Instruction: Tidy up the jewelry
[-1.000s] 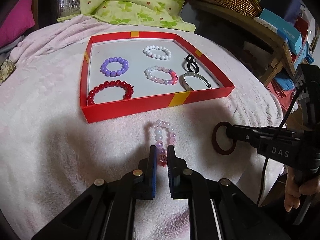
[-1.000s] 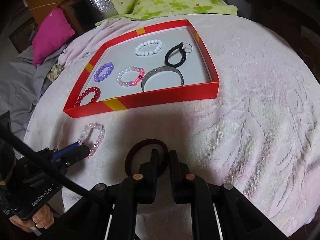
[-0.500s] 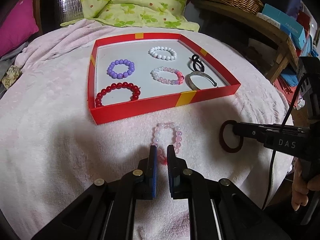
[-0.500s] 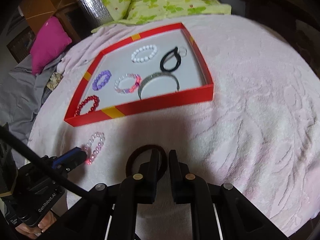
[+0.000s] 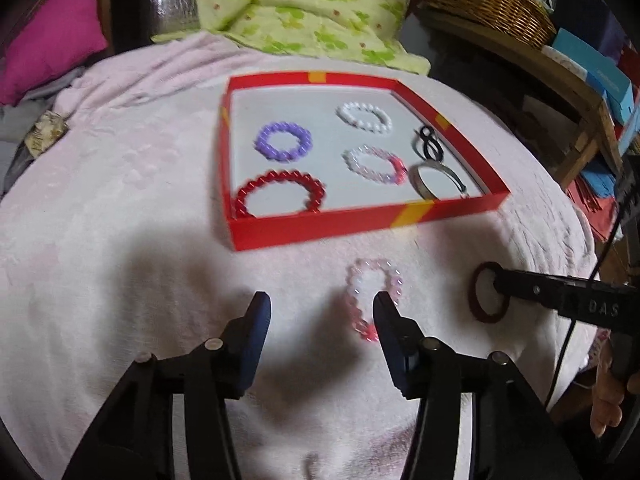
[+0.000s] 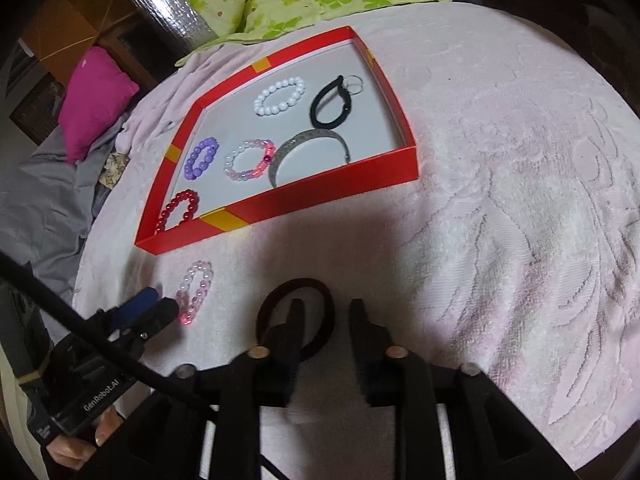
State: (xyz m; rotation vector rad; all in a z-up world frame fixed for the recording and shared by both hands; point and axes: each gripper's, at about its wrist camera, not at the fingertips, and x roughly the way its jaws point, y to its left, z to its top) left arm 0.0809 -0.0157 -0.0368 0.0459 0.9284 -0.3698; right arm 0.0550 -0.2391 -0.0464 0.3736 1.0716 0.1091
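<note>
Pink terry cloth (image 5: pixel 120 208) covered the rounded surface where my two grippers worked, a red tray (image 5: pixel 360 222) lying above centre of the left wrist frame. My left gripper (image 5: pixel 320 312) had just been opening; its jaws stood wide apart over the cloth, holding nothing. A pale pink bead bracelet (image 5: pixel 370 300) lay flat on the cloth, below the tray's near wall, its lower end just inside my right-hand jaw in that frame and free of both pads.

My right gripper (image 6: pixel 323 316) had also just been opening, its jaws parted a smaller way. A dark red ring bangle (image 6: pixel 296 312) lay on the cloth beneath them, at lower centre of the right wrist frame; one finger crossed over the ring, the other stood just outside it, and neither pad pressed on it.

Inside the tray lay a purple bead bracelet (image 5: pixel 284 141), a red bead bracelet (image 5: pixel 280 196), a white bead bracelet (image 5: pixel 363 116), a pink-and-white bead bracelet (image 5: pixel 376 165), a black loop (image 6: pixel 330 104) and a silver cuff (image 6: pixel 308 148), each apart from its neighbours. A green floral quilt (image 5: pixel 288 4) filled the top of both frames, a magenta cushion (image 6: pixel 94 100) the upper left.
</note>
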